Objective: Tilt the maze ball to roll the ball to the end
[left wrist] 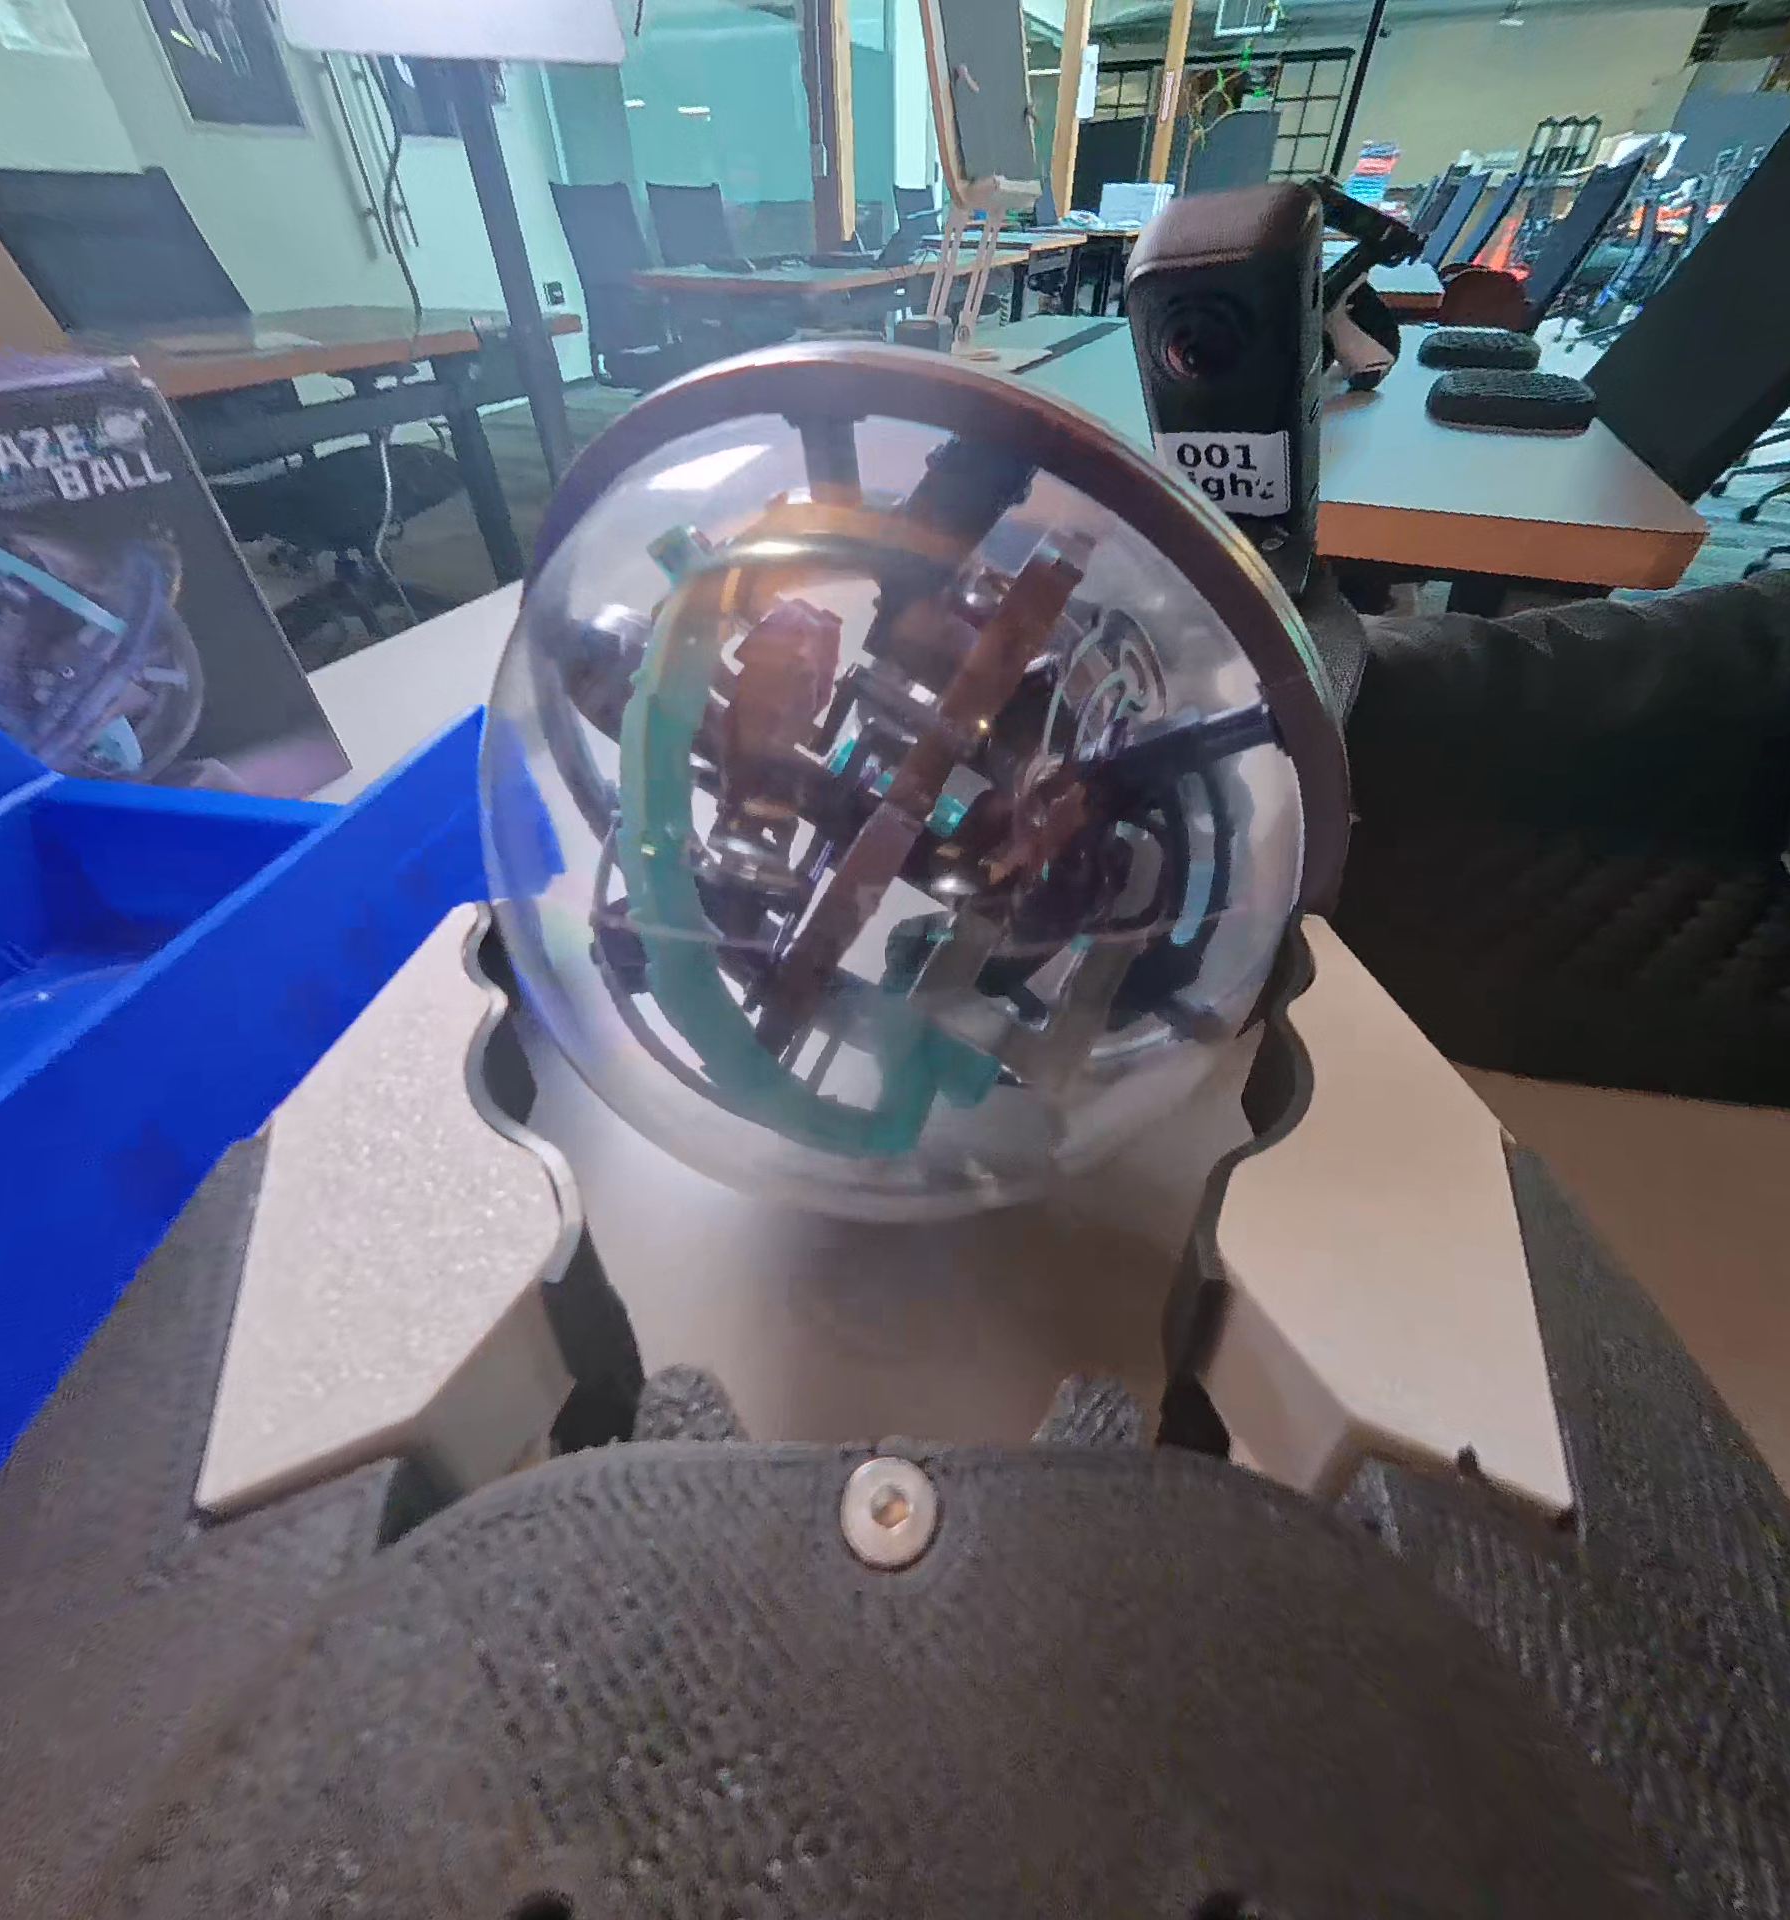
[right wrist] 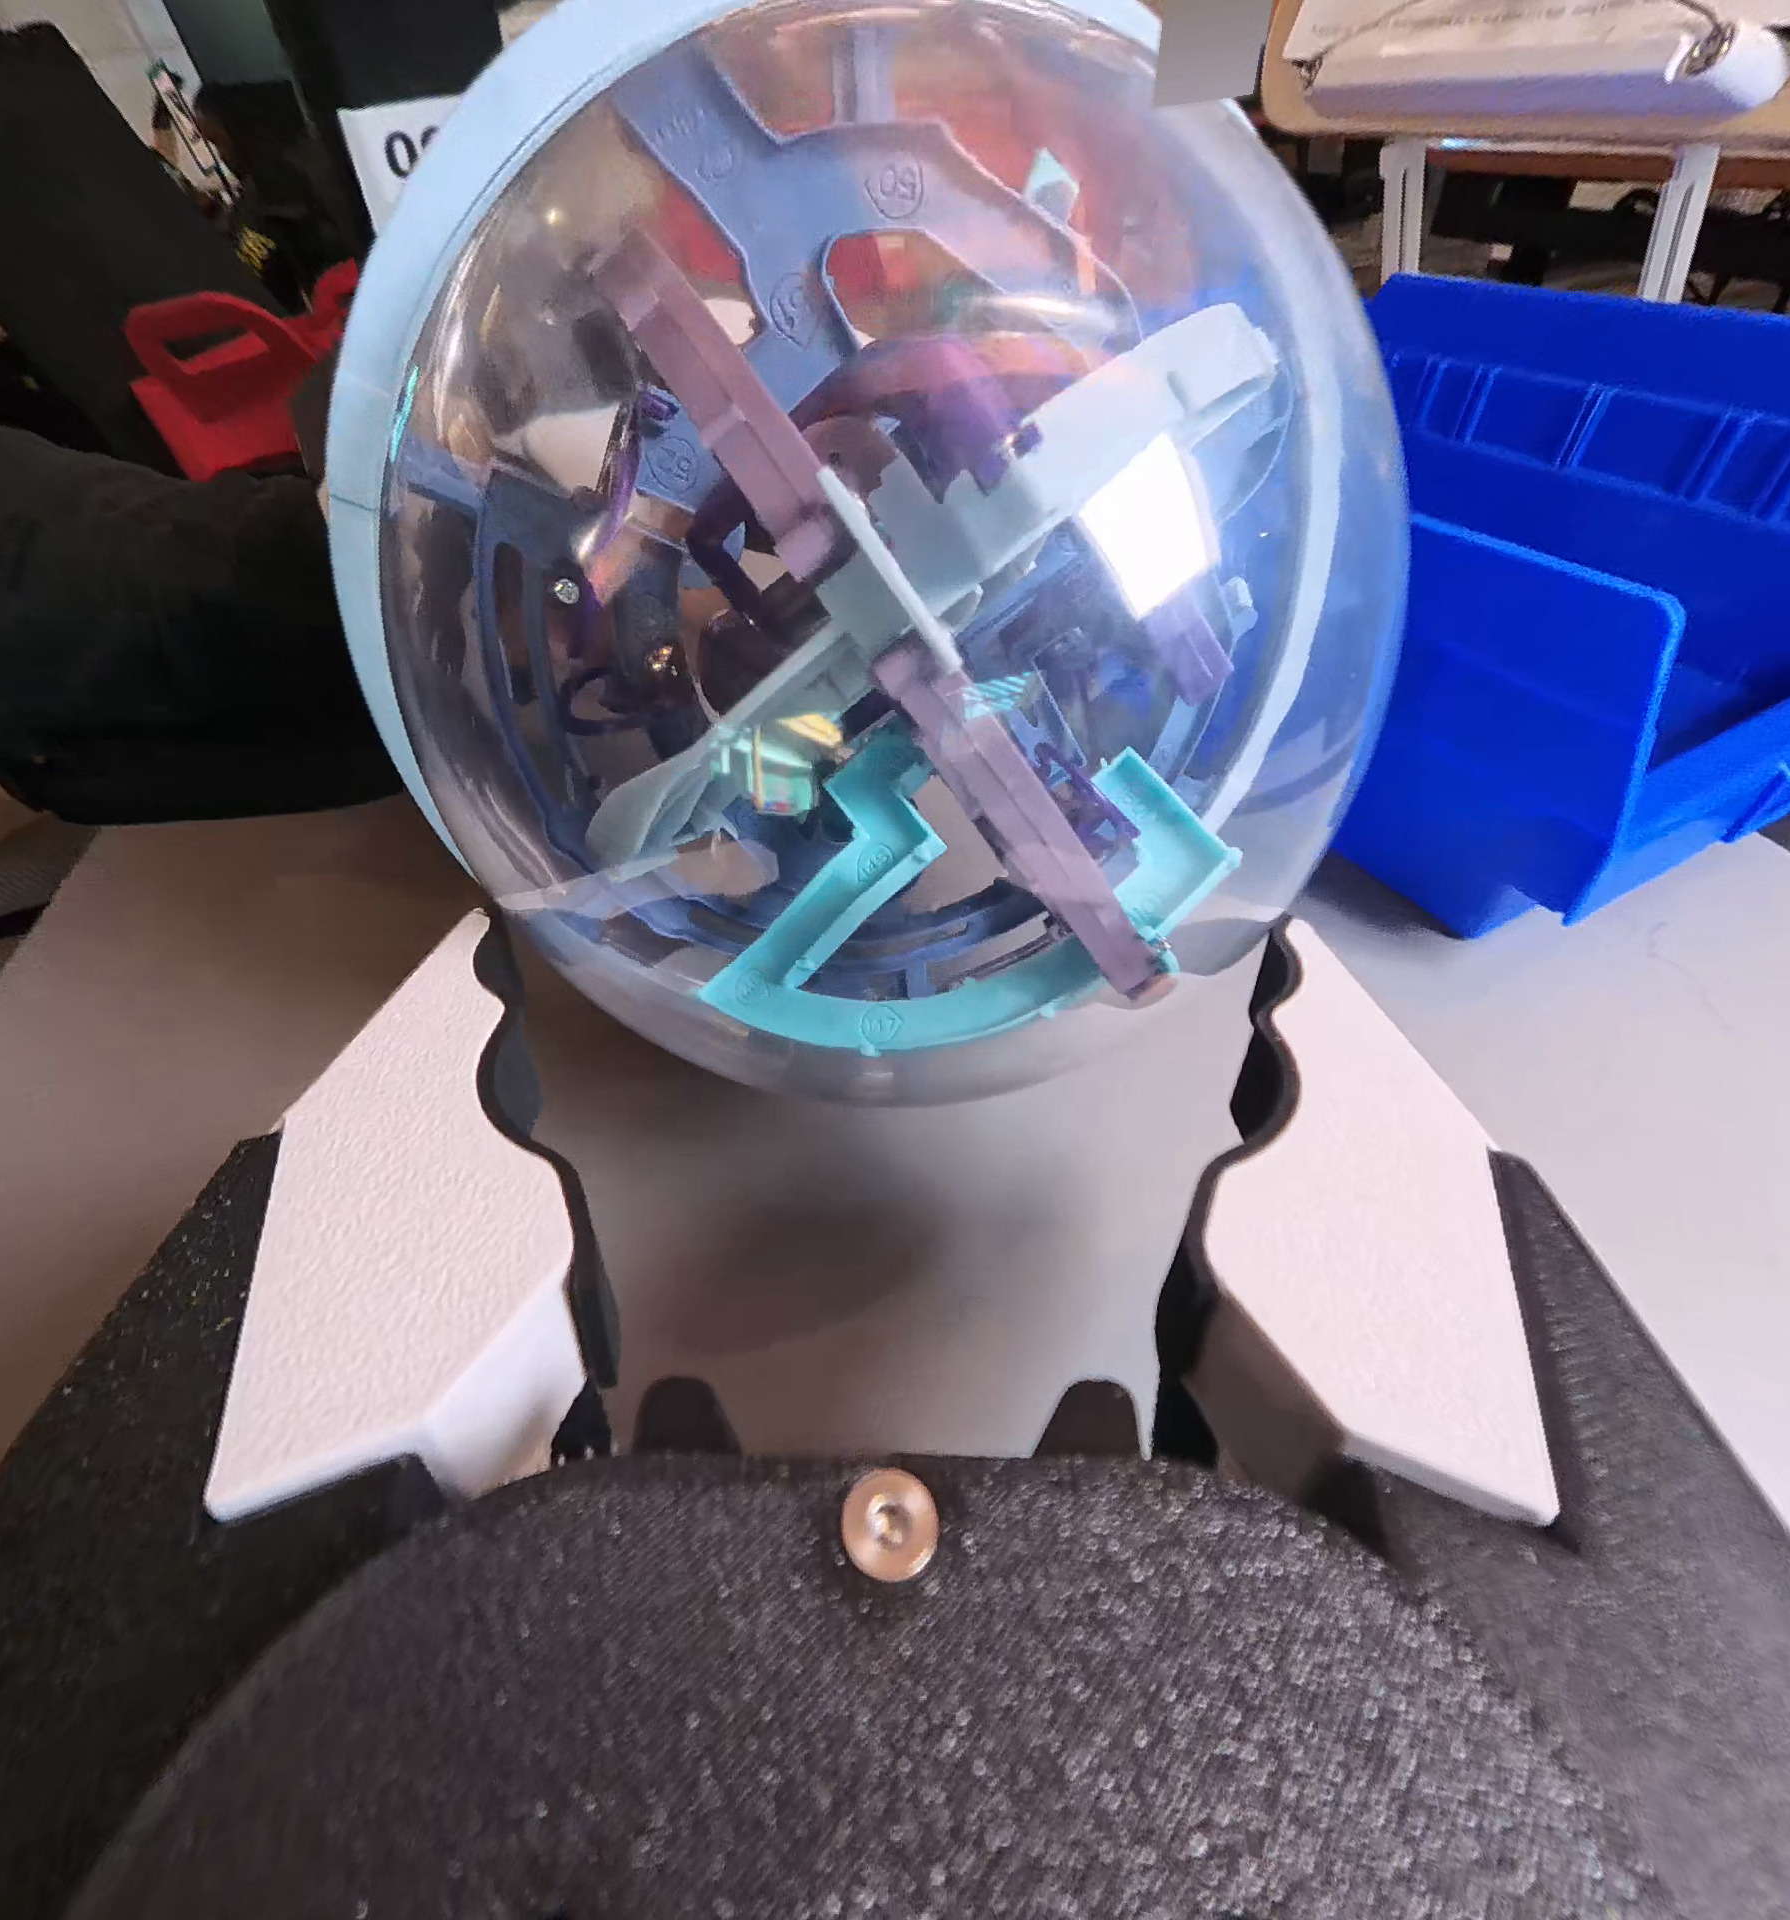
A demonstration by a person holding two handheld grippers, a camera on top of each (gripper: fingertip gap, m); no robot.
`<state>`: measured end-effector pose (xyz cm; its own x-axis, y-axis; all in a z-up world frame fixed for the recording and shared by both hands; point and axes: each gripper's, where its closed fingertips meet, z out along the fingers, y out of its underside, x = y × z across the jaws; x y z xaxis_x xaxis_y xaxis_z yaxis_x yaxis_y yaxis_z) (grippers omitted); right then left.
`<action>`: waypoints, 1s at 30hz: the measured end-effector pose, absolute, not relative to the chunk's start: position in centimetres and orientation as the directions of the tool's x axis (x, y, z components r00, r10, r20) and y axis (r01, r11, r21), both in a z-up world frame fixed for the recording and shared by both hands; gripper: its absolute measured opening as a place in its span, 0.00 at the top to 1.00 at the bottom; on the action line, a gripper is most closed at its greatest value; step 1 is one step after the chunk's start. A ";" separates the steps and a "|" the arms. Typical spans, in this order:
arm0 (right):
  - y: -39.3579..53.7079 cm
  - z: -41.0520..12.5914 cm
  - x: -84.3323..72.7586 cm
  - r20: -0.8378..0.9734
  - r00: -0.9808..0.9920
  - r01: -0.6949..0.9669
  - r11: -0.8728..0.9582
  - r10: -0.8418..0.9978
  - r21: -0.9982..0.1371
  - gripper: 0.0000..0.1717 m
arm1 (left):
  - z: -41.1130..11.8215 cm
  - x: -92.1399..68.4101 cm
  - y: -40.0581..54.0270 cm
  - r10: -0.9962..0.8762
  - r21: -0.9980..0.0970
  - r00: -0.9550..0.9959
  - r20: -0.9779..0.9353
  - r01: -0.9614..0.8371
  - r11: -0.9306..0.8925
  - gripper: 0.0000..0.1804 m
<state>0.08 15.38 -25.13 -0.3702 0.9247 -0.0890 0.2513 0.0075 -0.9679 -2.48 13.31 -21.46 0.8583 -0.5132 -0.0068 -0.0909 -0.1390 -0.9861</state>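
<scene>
Over the counter: maze ball, lifted up
Left gripper: wide open, both tips pressing the clear ball's sides
Right gripper: wide open too, gripping it from the other side
Blue bin: close beside

To your left on the table sits a blue bin with dividers inside; a dark box stands upright just behind it. You can see the same bin at right in the right wrist view. Farther back, two dark oval pads lie on another table, with chairs beyond. A red object sits left, behind.
</scene>
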 end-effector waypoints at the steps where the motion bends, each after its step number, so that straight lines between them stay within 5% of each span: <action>1: 15.3 -24.9 0.1 -0.092 -0.377 0.237 0.000 0.922 -0.972 0.21 | -21.1 -2.4 13.2 -0.508 -0.987 0.861 -0.018 -0.096 -0.128 0.23; 30: 13.6 -20.8 0.0 0.027 -0.399 0.037 0.045 0.916 -0.998 0.21 | -17.2 -1.9 11.2 -0.478 -0.990 0.867 -0.139 -0.137 0.039 0.23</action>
